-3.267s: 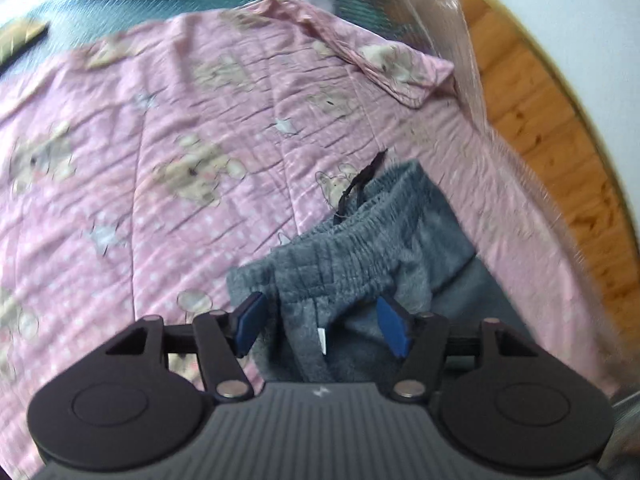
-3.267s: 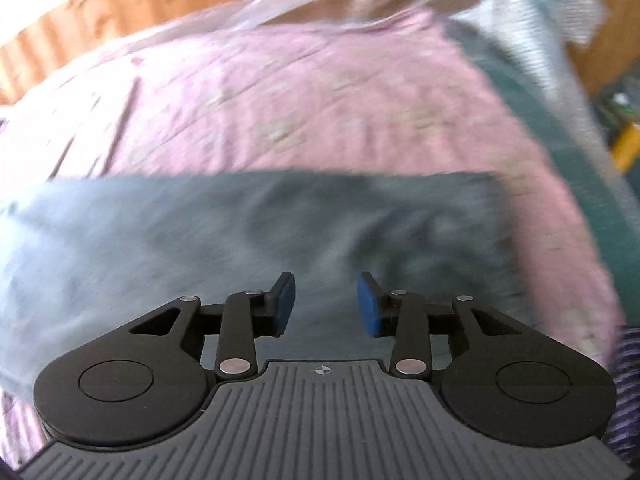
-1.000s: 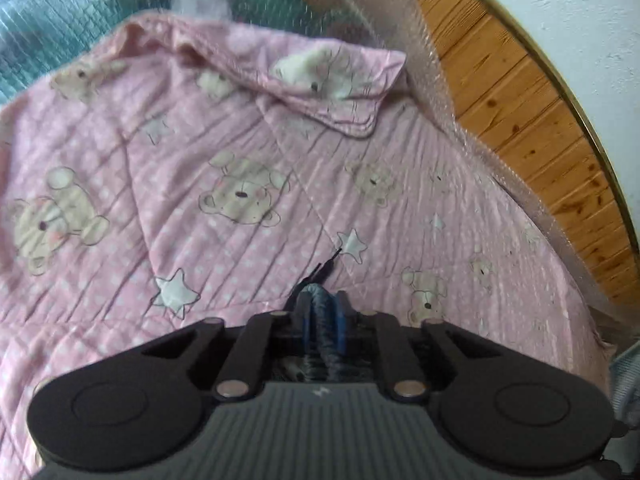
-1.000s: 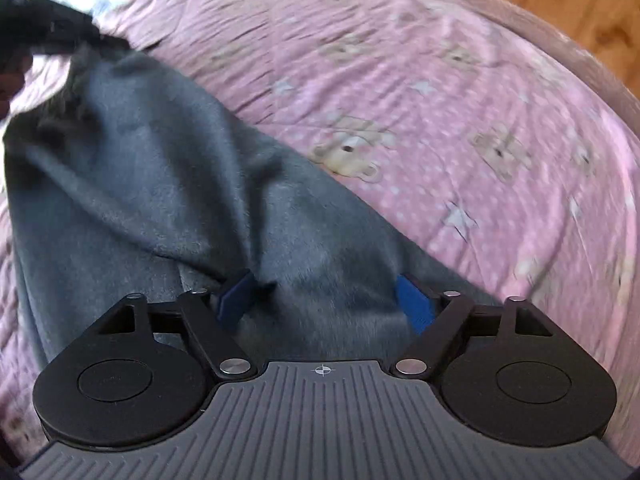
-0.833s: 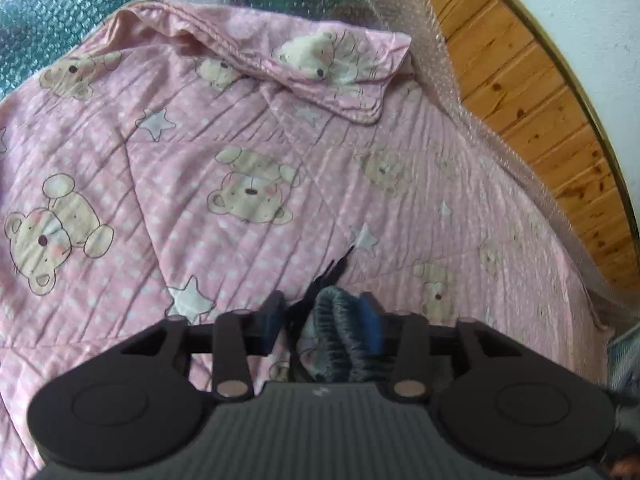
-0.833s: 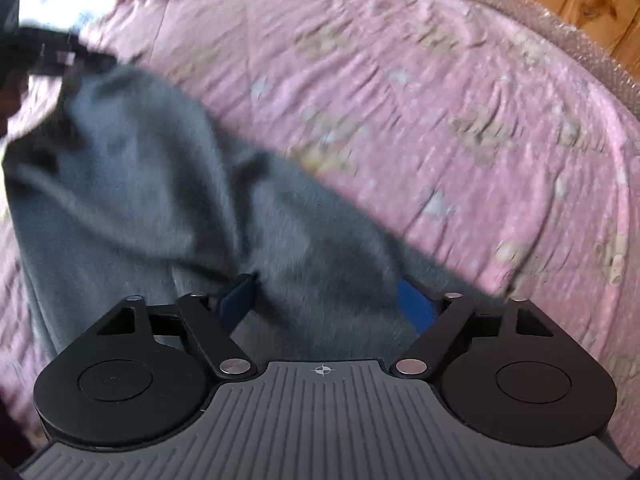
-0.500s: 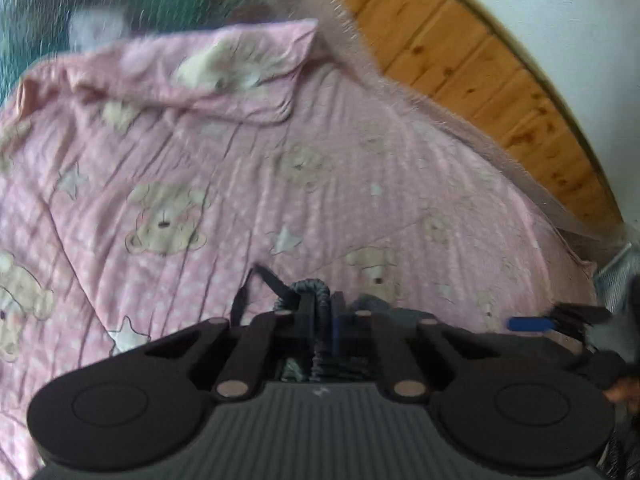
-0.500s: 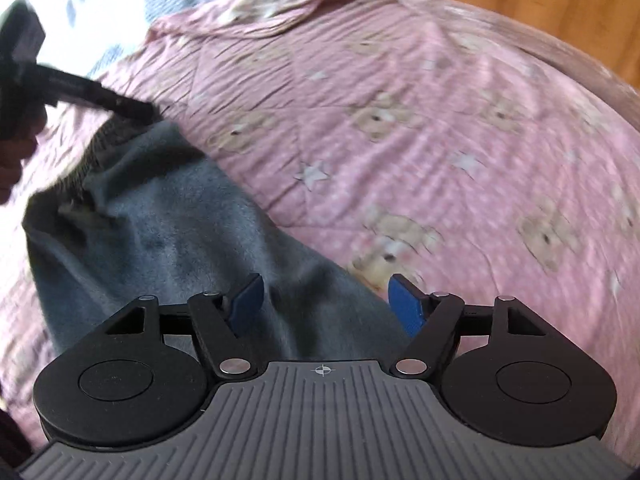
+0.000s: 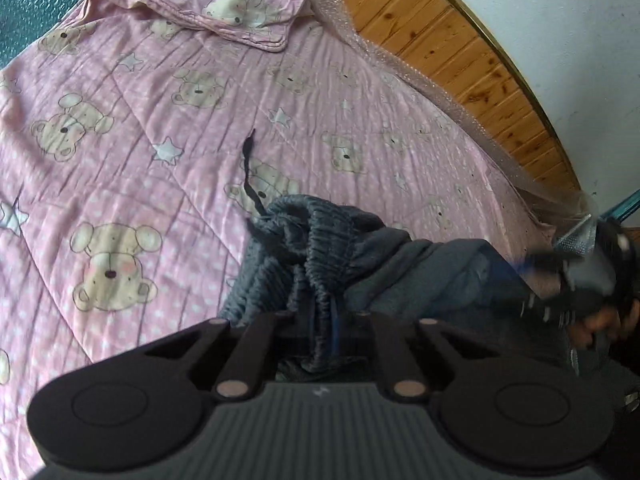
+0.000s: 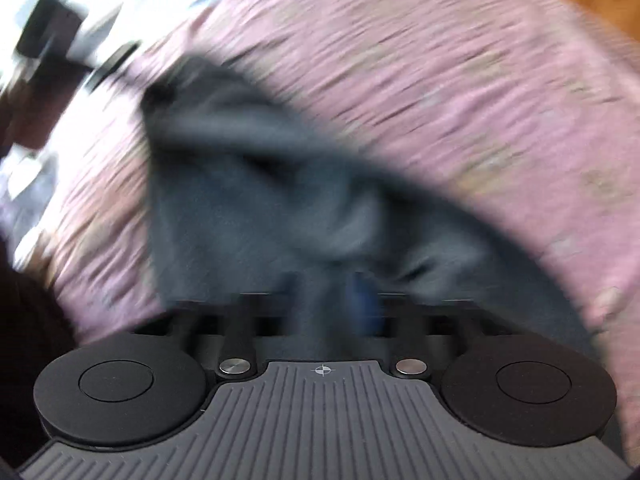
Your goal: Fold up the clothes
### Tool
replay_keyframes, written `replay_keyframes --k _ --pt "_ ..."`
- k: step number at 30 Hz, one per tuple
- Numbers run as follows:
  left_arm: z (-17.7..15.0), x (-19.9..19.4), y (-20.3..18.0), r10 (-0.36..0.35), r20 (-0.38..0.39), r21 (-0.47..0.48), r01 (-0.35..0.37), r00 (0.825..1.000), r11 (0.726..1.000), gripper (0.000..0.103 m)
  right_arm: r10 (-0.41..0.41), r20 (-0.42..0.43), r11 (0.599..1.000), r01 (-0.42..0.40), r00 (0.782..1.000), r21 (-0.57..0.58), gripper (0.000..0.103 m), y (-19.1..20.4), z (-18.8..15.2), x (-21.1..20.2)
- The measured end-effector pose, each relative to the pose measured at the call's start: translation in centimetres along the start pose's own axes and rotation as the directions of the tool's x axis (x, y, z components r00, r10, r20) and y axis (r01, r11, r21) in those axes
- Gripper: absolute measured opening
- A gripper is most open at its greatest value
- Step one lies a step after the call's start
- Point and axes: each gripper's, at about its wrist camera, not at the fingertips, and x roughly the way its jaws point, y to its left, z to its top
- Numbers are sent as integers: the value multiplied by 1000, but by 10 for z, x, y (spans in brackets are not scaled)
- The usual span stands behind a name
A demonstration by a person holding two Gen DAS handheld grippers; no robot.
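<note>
Between the closed fingers of the left gripper (image 9: 324,320), the bunched elastic waistband of the grey sweatpants (image 9: 320,240) is clamped, the garment trailing off to that tool's right over the pink bear-print quilt (image 9: 120,128). The right gripper (image 10: 336,300), heavily blurred, looks pinched on the same grey cloth just ahead of it. The likely trouble: only a gathered ridge is held, so a quick pull could slip it free or drag the black drawstring (image 9: 248,168) askew, leaving a lopsided fold.
</note>
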Motion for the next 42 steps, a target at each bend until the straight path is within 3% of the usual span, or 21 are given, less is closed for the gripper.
replay_keyframes --k 2,5,7,8,9,15,21,26,29,31,33,34,38,42 --pt "0 -2 -3 -1 -4 28 1 1000 1000 7 -99 87 995 100 991 -11 86 -18 12 -8" --pt "-2 -7 -1 -4 -15 46 5 1000 999 7 -131 75 986 138 989 -98 85 -32 23 5" --pt "-7 -11 3 0 -21 55 2 1000 999 7 -102 13 982 102 995 -158 56 -35 22 20" --pt "-9 -14 4 3 -21 56 -1 1000 998 7 -63 -44 985 55 997 -162 11 -33 20 27" --pt "-12 -17 6 6 -19 55 -5 1000 998 7 -31 -87 987 17 996 -162 3 -30 15 31" --pt "-26 -36 24 5 0 -17 -5 1000 1000 7 75 -166 987 -98 983 -131 3 12 -25 15" --pt "-32 -36 26 12 -32 -6 -13 999 1000 7 182 -241 974 -208 954 -91 3 54 -66 0" --pt "-38 -32 32 27 -67 7 -26 997 1000 8 249 -223 968 -234 943 91 34 24 -73 -27" --pt "-34 -31 31 23 -58 1 -23 998 1000 8 223 -96 950 -194 970 245 53 -21 -68 -57" --pt "-25 -32 26 10 -36 8 -10 999 1000 8 177 -26 925 -157 984 345 57 -47 -69 -70" --pt "-14 -35 20 -7 -6 18 7 1000 1000 8 138 -16 920 -122 990 372 61 -58 -71 -70" --pt "-7 -36 17 -16 10 24 16 1000 1000 8 125 -20 926 -109 992 362 61 -58 -71 -67" --pt "16 -42 8 -54 78 30 52 995 998 8 114 -106 987 -101 988 124 63 -22 -61 -37" --pt "36 -40 8 -85 131 4 85 988 996 8 82 -185 987 -106 979 -122 59 14 -51 -6"
